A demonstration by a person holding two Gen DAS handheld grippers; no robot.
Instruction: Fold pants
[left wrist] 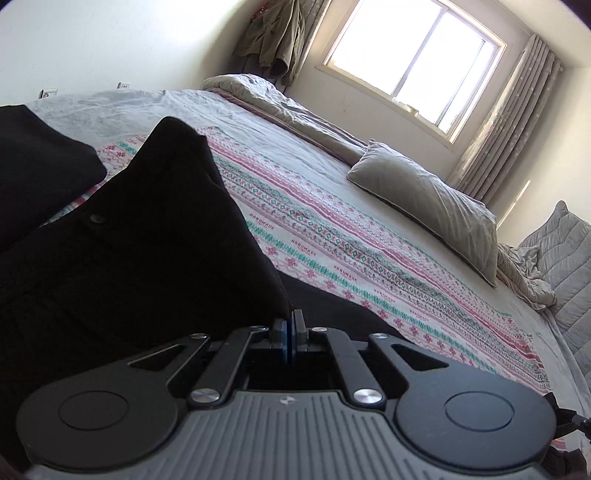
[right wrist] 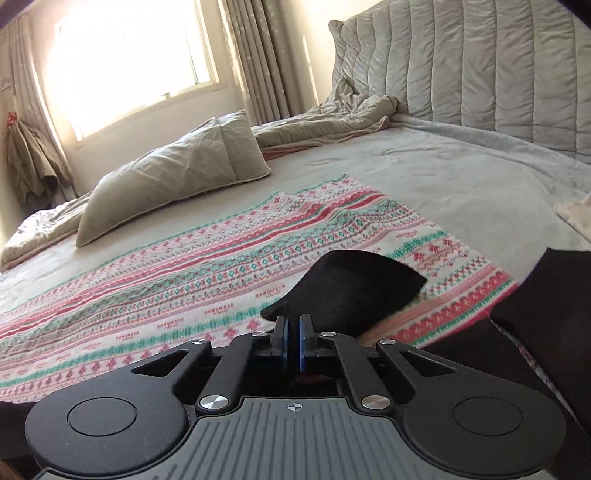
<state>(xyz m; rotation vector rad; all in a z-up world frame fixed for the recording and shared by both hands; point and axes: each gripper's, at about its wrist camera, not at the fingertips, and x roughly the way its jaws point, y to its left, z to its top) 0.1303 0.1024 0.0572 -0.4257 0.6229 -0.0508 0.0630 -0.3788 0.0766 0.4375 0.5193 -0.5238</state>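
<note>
The black pants (left wrist: 122, 240) lie on a patterned blanket (left wrist: 351, 251) on the bed. In the left wrist view my left gripper (left wrist: 291, 325) is shut on the pants' fabric, which rises in a peak with a button showing. In the right wrist view my right gripper (right wrist: 293, 328) is shut on another edge of the black pants (right wrist: 354, 288), lifted a little above the patterned blanket (right wrist: 184, 273). More black fabric hangs at the right edge of that view.
A grey pillow (left wrist: 424, 203) lies on the bed beyond the blanket, also in the right wrist view (right wrist: 177, 173). A crumpled duvet (left wrist: 266, 96) lies near the window. A padded headboard (right wrist: 480, 66) stands at the bed's end. Clothes (left wrist: 277, 33) hang by the curtain.
</note>
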